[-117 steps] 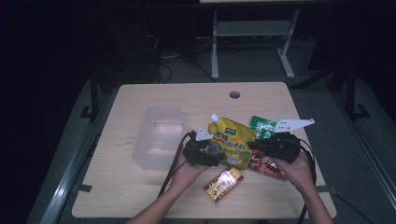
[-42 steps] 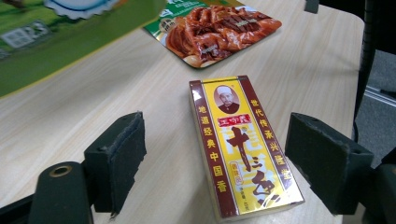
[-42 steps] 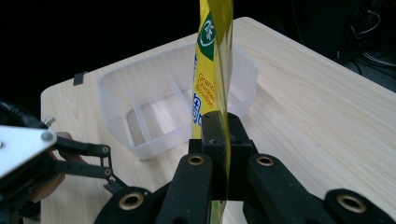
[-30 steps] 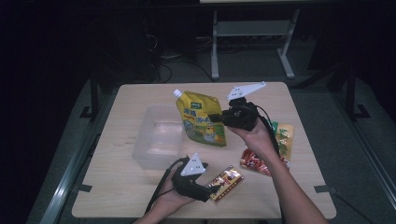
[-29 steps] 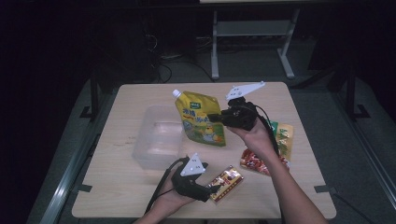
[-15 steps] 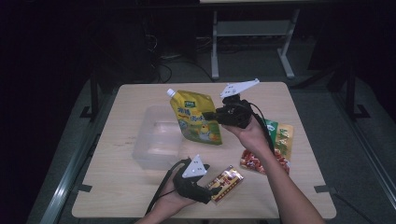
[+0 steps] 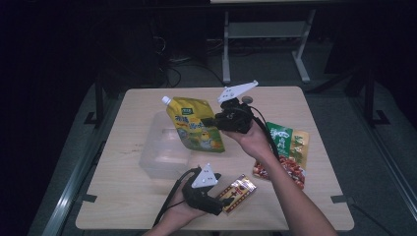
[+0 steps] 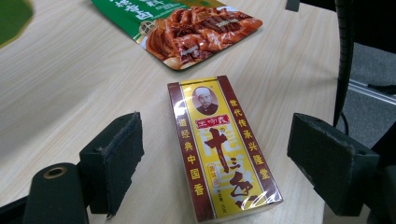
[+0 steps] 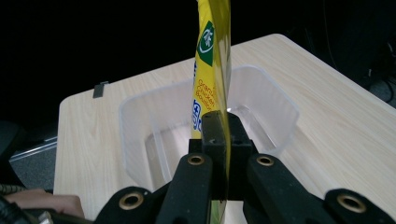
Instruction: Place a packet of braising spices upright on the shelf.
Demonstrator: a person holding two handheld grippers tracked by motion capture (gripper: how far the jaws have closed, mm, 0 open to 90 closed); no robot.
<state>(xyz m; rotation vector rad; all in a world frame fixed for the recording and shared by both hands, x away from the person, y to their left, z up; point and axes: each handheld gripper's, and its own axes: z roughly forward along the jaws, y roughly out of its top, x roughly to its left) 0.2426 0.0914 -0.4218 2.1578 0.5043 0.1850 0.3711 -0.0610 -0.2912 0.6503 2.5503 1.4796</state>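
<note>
A yellow spouted pouch (image 7: 193, 124) is being held in the air by the right gripper (image 7: 231, 118), jaws clamped tight on its thin edge, above the near wall of the clear plastic bin (image 7: 162, 152). In the right gripper view the pouch (image 9: 212, 65) is seen edge-on, hanging over the bin (image 9: 140, 121).

The left gripper (image 7: 209, 196) is being rested low on the counter (image 7: 123, 196), jaws spread wide and holding nothing. A red-and-yellow box (image 8: 222, 149) is lying flat between them, touched by neither jaw.

Risks, as judged: the pouch is being gripped only by one edge, so it could be swinging or slipping out if tilted. If released now it could be landing on the bin rim and tipping out onto the counter. The box looks film-wrapped, so it may be slipping if pinched across its long sides.

Room: the bin is sitting left of centre with open counter around it. The green and red snack packets (image 7: 285, 152) are lying near the right edge, just beside the right forearm. The box (image 7: 237, 192) is lying near the front edge, so a push could be sending it off.
</note>
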